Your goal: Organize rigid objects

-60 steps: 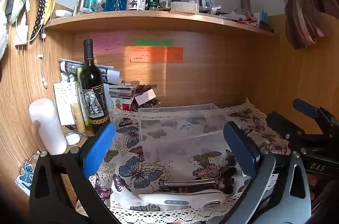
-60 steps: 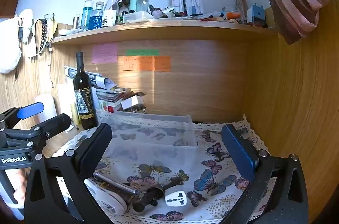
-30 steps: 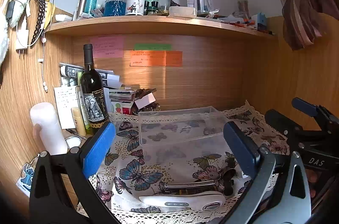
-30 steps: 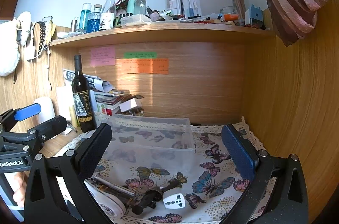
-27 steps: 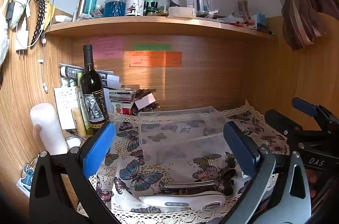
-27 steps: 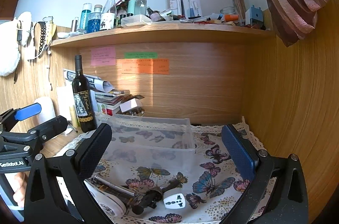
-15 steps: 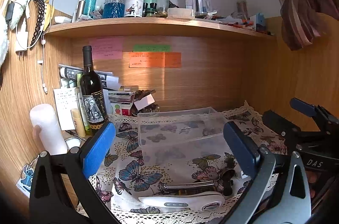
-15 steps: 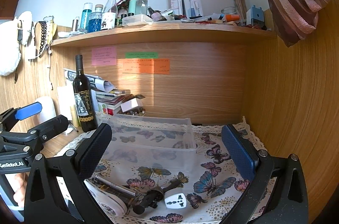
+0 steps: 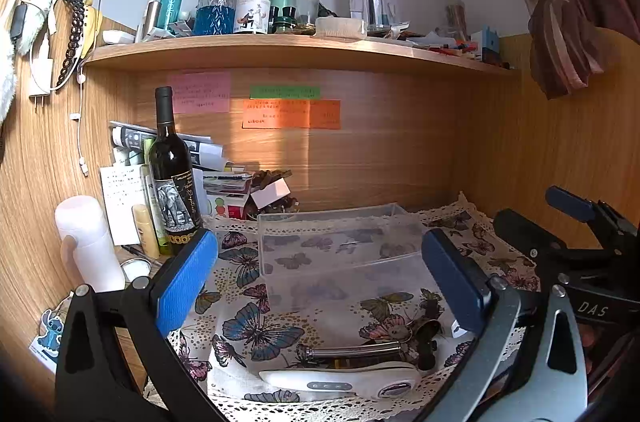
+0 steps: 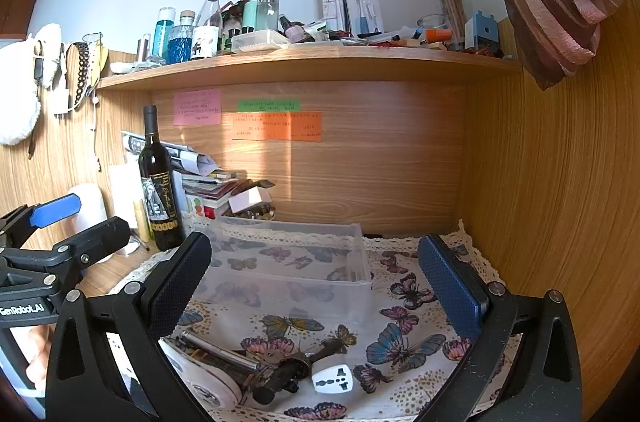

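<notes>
The left gripper (image 9: 320, 278) is hovering with its blue-padded fingers (image 9: 185, 280) spread wide apart and gripping nothing, and the right gripper (image 10: 320, 282) is hanging beside it in the same way, its dark pads (image 10: 176, 282) standing far apart and empty. Just beneath both, near the front edge of the butterfly-print cloth (image 9: 256, 330), the loose items are lying in a small cluster: a white handheld device (image 9: 340, 380) is resting along the lace border, a metal rod-shaped tool (image 9: 352, 349) is lying just behind and touching it, a dark corkscrew-like piece (image 10: 288, 368) is sitting against the rod's end, and a white travel adapter (image 10: 333, 379) is lying just beside that, on its right. Farther back on the cloth, a clear plastic bin (image 9: 340, 254) is sitting upright with nothing visible inside it, well apart from the cluster. Beyond it to the left, a dark wine bottle (image 9: 173, 178) is standing near a white cylindrical container (image 9: 89, 242) and a stack of papers and books (image 9: 224, 178). Above, coloured sticky notes (image 9: 291, 113) are clinging to the wooden back panel, and a shelf (image 9: 296, 50) is carrying a crowd of bottles and small clutter.
</notes>
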Demonstrator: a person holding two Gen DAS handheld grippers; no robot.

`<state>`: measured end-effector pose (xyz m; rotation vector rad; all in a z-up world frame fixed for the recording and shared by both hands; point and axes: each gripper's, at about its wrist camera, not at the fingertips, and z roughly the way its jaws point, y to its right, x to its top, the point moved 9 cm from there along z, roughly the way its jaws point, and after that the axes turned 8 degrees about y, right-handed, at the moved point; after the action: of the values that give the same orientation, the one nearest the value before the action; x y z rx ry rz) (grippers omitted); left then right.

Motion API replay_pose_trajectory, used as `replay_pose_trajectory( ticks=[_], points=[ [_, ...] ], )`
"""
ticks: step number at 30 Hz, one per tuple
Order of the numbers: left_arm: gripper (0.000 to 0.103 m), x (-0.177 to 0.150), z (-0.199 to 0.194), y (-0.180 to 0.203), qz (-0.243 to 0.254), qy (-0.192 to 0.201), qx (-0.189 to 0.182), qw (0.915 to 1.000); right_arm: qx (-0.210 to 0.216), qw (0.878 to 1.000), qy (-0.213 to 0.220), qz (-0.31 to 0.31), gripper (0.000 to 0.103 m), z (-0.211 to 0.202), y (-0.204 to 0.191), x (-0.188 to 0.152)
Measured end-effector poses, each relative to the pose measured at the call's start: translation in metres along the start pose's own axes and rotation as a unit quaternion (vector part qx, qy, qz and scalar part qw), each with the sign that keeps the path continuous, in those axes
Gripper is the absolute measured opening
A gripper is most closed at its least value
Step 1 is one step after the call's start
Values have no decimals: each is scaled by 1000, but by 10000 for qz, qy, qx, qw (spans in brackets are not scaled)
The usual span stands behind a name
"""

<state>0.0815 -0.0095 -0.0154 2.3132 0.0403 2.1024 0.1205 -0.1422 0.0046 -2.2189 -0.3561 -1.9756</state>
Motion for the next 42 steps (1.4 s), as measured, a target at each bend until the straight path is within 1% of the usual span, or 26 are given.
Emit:
replay_pose_trajectory(
  ticks=[23,27,32,35,37,38,42],
  points=[
    [103,0,-1,3,-7,0,-20,10000,81,10000,-38,27,103,1,-1,0],
    [103,-4,2,4,-4,-91,-89,9999,135,9998,-103,57,103,4,-1,-3],
    [103,-19,9,4,-28,-350,-111,9993,105,9996,-266,36,103,9,2,-13],
    [103,-39,17,2,-74,-634,-69,9979,2,9991,-434,10,103,12,8,-24],
    [103,-57,24,2,-116,-892,-11,9959,-98,9982,-596,6,103,15,15,-33],
    [103,-66,27,1,-141,-1025,-2,9946,-215,9970,-737,-57,103,15,20,-38],
    [103,-106,39,6,-291,-1647,-64,9859,-384,9937,-1055,-21,103,18,35,-57]
  ],
)
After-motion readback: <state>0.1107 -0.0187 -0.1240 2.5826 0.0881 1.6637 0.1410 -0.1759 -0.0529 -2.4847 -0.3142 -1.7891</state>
